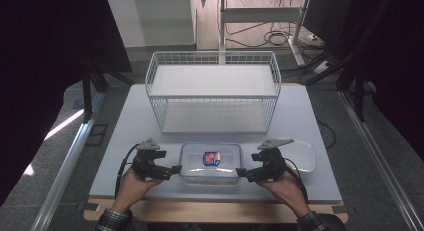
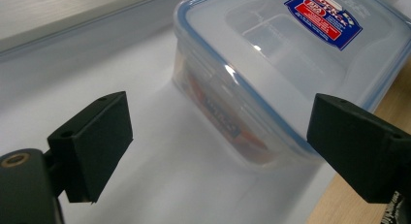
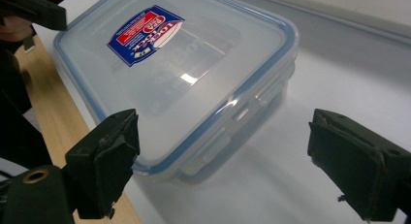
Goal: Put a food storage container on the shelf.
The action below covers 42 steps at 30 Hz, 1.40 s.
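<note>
A clear rectangular plastic food box (image 1: 210,163) with a blue sealing rim sits on the white counter (image 1: 125,136) near its front edge, just in front of a white wire basket rack (image 1: 213,91). The box's translucent lid is on and carries a red-and-blue label (image 1: 211,158) at its middle. Through the see-through wall in the left gripper view, something orange-red shows inside, too blurred to identify. In the right gripper view, a clear locking flap lies folded down against the side of the box.

The left gripper (image 1: 175,169) is at the box's left end, its fingers (image 2: 92,146) spread wide, with a corner of the box between them but not touching the pads. The right gripper (image 1: 239,173) is at the box's right end, its fingers (image 3: 104,161) likewise spread, framing a corner of the box; one finger lies just beside the lid's rim, and I cannot tell whether it touches. A pale oval lid-like piece (image 1: 302,156) lies on the counter behind the right gripper.
</note>
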Available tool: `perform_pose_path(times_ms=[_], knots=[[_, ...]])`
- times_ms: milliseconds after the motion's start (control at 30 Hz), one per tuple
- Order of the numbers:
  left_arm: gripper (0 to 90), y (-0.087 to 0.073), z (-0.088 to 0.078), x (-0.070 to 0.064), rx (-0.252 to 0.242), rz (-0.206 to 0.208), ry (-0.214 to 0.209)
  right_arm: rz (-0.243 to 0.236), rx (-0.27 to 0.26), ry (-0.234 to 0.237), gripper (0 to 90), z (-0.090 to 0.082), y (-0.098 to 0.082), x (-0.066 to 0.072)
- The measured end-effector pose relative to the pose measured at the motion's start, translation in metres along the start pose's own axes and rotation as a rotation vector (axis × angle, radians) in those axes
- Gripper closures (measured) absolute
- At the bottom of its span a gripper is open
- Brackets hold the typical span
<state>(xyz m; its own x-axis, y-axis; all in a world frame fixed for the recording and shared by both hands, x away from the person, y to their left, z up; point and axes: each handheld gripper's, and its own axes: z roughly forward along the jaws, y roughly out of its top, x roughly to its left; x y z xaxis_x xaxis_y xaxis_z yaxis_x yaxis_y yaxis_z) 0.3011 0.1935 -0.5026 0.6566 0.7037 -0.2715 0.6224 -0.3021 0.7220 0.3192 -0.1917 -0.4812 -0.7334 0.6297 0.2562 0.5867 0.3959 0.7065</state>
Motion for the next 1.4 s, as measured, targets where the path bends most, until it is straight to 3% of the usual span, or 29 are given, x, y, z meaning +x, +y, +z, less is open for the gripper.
perform_pose_path(times_ms=[133, 233, 433, 533, 633, 733, 933, 1000, 1067, 1200, 1267, 1400], knots=[[6.3, 0.007, 0.016, 0.011, 0.017, -0.046, -0.118, 0.041, 0.029, 0.028, 11.9, 0.011, 0.004, -0.007], [5.3, 0.009, 0.024, 0.016, 0.033, -0.073, -0.198, 0.081, 0.052, 0.079, 12.0, 0.02, 0.007, -0.008], [7.3, 0.007, 0.037, 0.014, 0.085, -0.11, -0.332, 0.168, 0.106, 0.168, 10.4, 0.033, 0.01, -0.01], [5.7, 0.007, 0.036, 0.014, 0.1, -0.127, -0.334, 0.201, 0.117, 0.18, 9.0, 0.036, 0.009, -0.011], [13.2, 0.006, 0.029, 0.013, 0.098, -0.128, -0.324, 0.222, 0.124, 0.189, 11.4, 0.035, 0.008, -0.011], [20.0, 0.003, 0.025, 0.015, 0.089, -0.159, -0.338, 0.26, 0.134, 0.209, 13.9, 0.033, 0.005, -0.013], [31.0, -0.001, 0.01, 0.006, 0.065, -0.095, -0.309, 0.25, 0.071, 0.189, 33.5, 0.017, 0.005, -0.011], [39.0, -0.007, 0.005, 0.006, 0.024, -0.12, -0.324, 0.258, 0.05, 0.195, 39.8, 0.012, 0.005, -0.012], [44.1, -0.009, 0.002, 0.005, 0.008, -0.118, -0.327, 0.275, 0.036, 0.212, 45.3, 0.006, 0.003, -0.013], [48.0, -0.012, -0.003, 0.0, -0.006, -0.09, -0.316, 0.284, 0.062, 0.255, 40.1, 0.006, -0.006, -0.012], [49.2, -0.014, -0.004, -0.002, -0.013, -0.09, -0.316, 0.294, 0.046, 0.272, 39.2, 0.006, -0.01, -0.012], [51.1, -0.018, -0.007, -0.004, -0.02, -0.087, -0.324, 0.253, 0.028, 0.26, 37.0, 0.006, -0.008, -0.011]])
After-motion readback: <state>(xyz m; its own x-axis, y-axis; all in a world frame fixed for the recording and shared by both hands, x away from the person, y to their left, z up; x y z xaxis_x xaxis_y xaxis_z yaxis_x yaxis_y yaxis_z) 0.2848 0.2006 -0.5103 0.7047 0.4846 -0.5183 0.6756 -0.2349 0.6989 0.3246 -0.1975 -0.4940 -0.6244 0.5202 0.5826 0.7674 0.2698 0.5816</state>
